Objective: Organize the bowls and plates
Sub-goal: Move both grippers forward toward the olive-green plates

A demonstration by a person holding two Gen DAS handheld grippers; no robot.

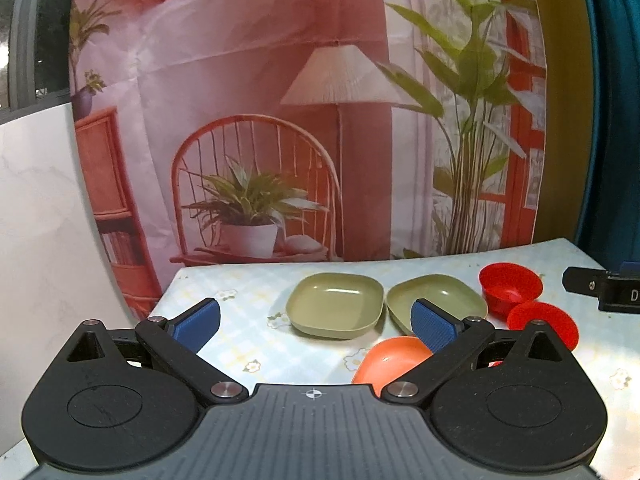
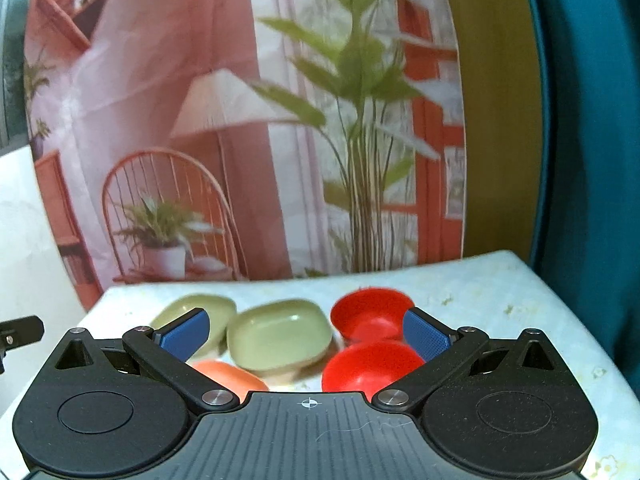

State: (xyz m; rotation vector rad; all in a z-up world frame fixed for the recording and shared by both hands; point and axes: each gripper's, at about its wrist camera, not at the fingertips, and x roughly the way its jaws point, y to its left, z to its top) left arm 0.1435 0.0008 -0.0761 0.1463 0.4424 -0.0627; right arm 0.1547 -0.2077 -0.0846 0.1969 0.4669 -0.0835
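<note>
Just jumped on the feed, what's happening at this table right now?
Nothing is gripped yet. The left gripper and the right gripper are both open above the table, facing the dishes. Two green plates sit side by side, two red bowls lie to their right, and an orange bowl is nearest the left gripper. No stacking has started.

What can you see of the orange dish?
The orange dish looks like smooth glossy plastic, shallow with a rounded rim. It sits upright on the floral tablecloth, nearest the cameras, in front of the two green plates. Both gripper bodies hide part of it. Neither gripper touches it; contact with the plates is unclear.
</note>
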